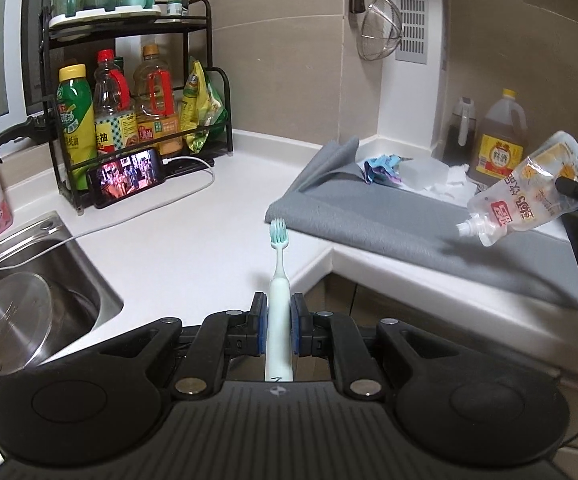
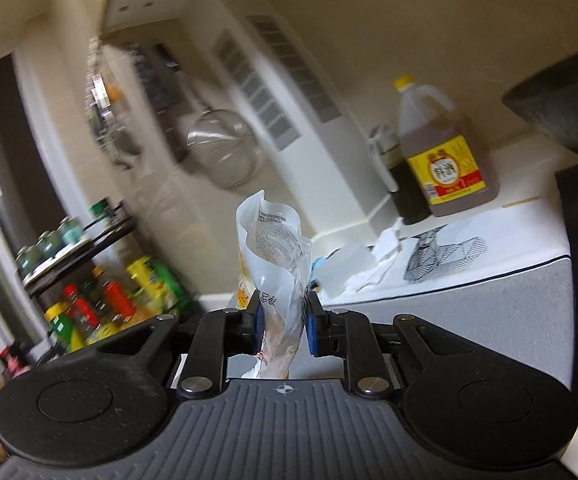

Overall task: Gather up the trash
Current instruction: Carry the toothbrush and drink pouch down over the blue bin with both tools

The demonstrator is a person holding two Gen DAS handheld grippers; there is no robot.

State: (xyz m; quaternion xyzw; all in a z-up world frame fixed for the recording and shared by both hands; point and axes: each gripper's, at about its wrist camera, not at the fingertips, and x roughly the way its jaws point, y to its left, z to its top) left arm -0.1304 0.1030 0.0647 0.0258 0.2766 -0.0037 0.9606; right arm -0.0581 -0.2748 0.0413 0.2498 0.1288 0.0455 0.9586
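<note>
The left gripper [image 1: 277,330] is clamped on a pale green toothbrush [image 1: 277,280], whose bristled head points to twelve o'clock above the white counter [image 1: 193,240], with the steel sink [image 1: 29,280] at nine o'clock. The right gripper [image 2: 283,326] is clamped on a crumpled clear spout pouch [image 2: 277,256], held in the air; in the left wrist view the pouch sits at three o'clock over the grey mat [image 1: 429,224], nozzle slanting down to eight o'clock. More crumpled wrappers [image 1: 383,168] lie at the mat's far edge, towards one o'clock, near a yellow-capped oil jug [image 1: 503,136]
</note>
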